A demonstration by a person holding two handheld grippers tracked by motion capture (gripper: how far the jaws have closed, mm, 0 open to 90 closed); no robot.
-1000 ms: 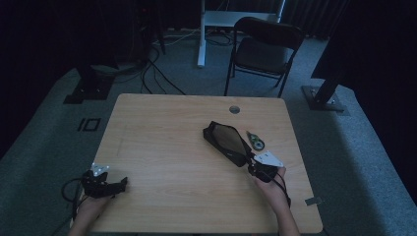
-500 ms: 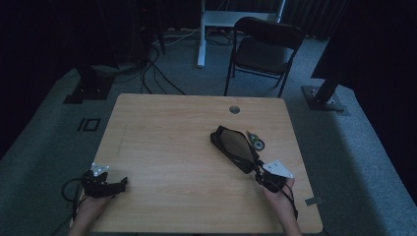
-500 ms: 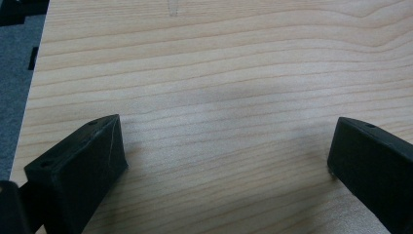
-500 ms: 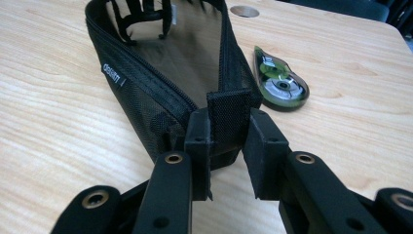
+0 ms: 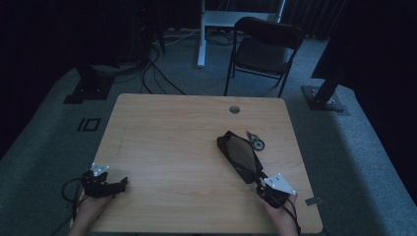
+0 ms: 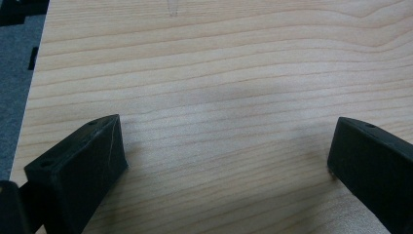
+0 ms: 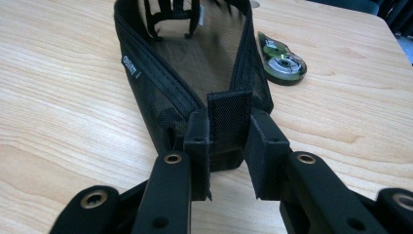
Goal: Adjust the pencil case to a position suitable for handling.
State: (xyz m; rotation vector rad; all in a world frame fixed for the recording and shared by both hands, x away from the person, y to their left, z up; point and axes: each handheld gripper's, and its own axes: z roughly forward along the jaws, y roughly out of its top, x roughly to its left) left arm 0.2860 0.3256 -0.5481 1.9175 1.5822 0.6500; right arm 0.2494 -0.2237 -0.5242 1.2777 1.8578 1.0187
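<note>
Dim lab or recording studio

A lone wooden table [image 5: 172, 142] is standing on grey carpet, with black curtains hanging at the far side, cables [image 5: 147, 69] trailing between stand bases [image 5: 324, 98], and a folding chair [image 5: 263, 49] waiting beyond.

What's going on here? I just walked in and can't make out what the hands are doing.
A person sits at a wooden table with a gripper in each hand. The right gripper is shut on the end tab of a black mesh pouch, which lies open on the table's right side. A small green tape dispenser lies just beside the pouch, apart from it. The left gripper rests open at the near left corner, with bare wood between its jaws.
</note>
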